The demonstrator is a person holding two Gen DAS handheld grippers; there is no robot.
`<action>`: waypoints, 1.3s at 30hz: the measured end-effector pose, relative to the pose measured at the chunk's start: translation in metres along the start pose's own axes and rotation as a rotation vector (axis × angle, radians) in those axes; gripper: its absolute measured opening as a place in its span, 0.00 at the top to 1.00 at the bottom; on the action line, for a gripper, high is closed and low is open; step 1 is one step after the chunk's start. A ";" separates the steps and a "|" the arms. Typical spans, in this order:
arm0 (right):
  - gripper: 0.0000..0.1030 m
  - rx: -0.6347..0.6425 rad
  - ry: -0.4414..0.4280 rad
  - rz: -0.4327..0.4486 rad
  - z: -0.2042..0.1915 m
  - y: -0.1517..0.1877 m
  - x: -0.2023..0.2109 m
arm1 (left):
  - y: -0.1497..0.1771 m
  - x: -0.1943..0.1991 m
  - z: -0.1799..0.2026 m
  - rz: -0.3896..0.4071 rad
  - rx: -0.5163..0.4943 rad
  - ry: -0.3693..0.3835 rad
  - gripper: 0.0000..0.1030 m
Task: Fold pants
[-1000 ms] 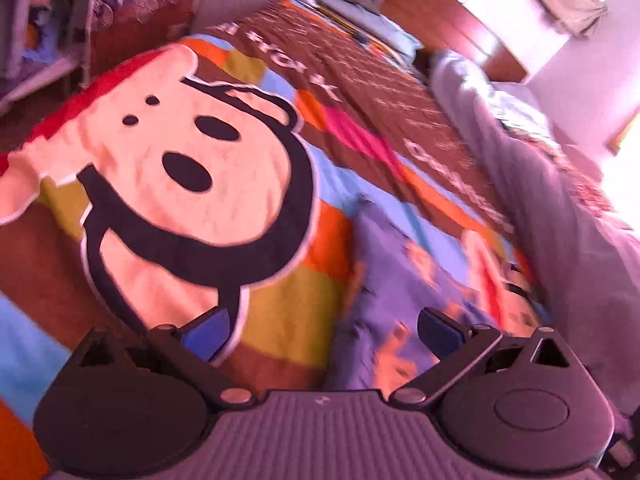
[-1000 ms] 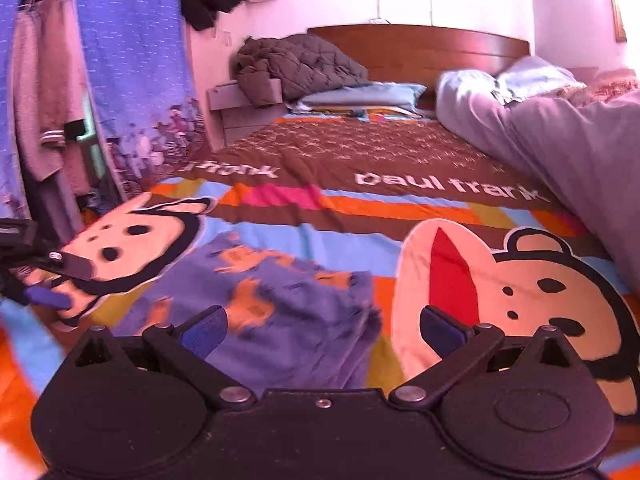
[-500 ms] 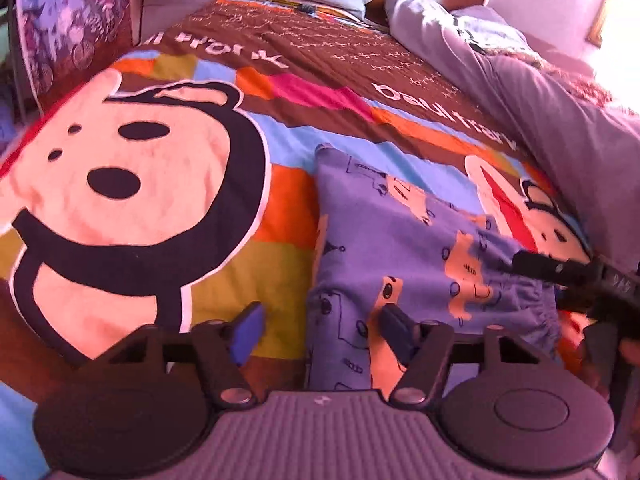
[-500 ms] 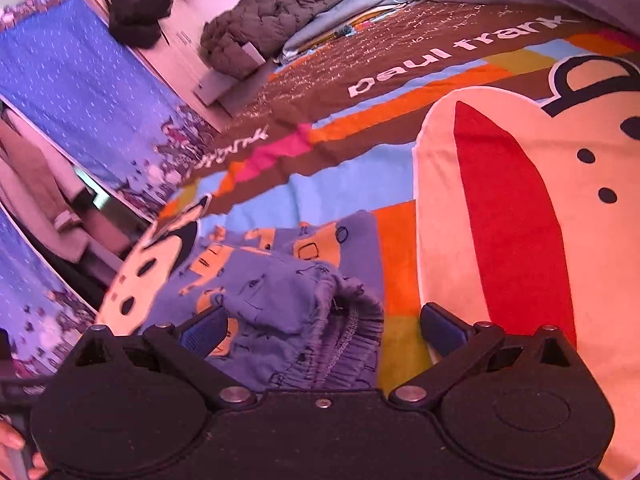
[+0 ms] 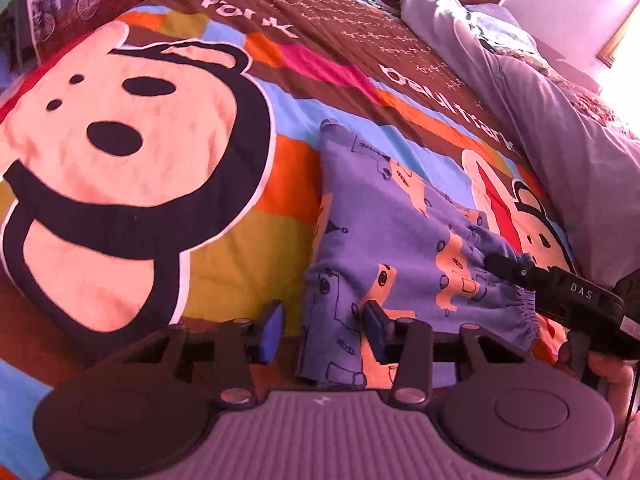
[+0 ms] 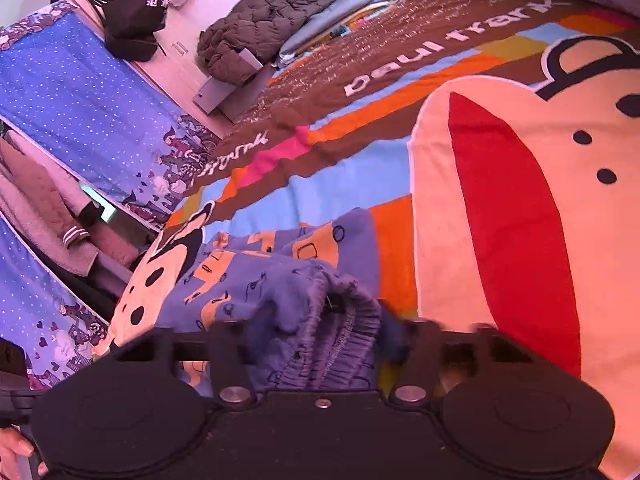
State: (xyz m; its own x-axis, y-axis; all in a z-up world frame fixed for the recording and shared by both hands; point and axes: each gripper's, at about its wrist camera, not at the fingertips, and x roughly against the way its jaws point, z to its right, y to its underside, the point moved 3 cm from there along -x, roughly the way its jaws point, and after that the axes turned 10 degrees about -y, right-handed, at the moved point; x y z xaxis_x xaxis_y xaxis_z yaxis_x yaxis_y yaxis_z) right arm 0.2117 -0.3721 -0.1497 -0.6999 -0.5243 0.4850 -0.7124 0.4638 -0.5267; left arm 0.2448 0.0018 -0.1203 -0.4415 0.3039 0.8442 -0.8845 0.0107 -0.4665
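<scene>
Small purple pants (image 5: 400, 232) with an orange print lie on the colourful bedspread (image 5: 248, 256). My left gripper (image 5: 324, 330) straddles the near leg end, its jaws partly closed around the cloth with a gap still showing. My right gripper (image 6: 316, 332) is at the elastic waistband (image 6: 344, 328), its blue pads blurred and close on either side of the gathered cloth. The right gripper's fingers (image 5: 516, 270) also show in the left wrist view at the waistband.
A grey duvet (image 5: 560, 120) lies heaped along the bed's right side. A dark jacket (image 6: 256, 28) and pillows sit at the head of the bed. A blue patterned curtain (image 6: 80, 96) and hanging clothes stand beside the bed on the left.
Both grippers have come down onto the pants and their jaws have narrowed. The left has closed in on the leg end, the right on the waistband.
</scene>
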 end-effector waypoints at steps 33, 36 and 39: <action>0.81 0.652 0.194 0.097 -0.161 0.020 -0.019 | -0.027 0.077 -0.046 0.364 0.130 -0.044 0.89; 0.81 0.670 0.155 0.126 -0.179 0.015 -0.039 | -0.033 0.091 -0.062 0.443 0.164 -0.082 0.89; 0.81 0.706 0.118 0.145 -0.200 0.011 -0.063 | -0.039 0.097 -0.078 0.487 0.193 -0.151 0.89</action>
State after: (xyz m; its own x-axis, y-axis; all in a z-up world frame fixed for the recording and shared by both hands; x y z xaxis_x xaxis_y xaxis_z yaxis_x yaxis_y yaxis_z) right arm 0.2380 -0.1907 -0.0463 -0.8140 -0.3933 0.4275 -0.4373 -0.0694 -0.8966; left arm 0.2481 0.1049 -0.0413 -0.8113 0.0901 0.5776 -0.5775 -0.2768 -0.7680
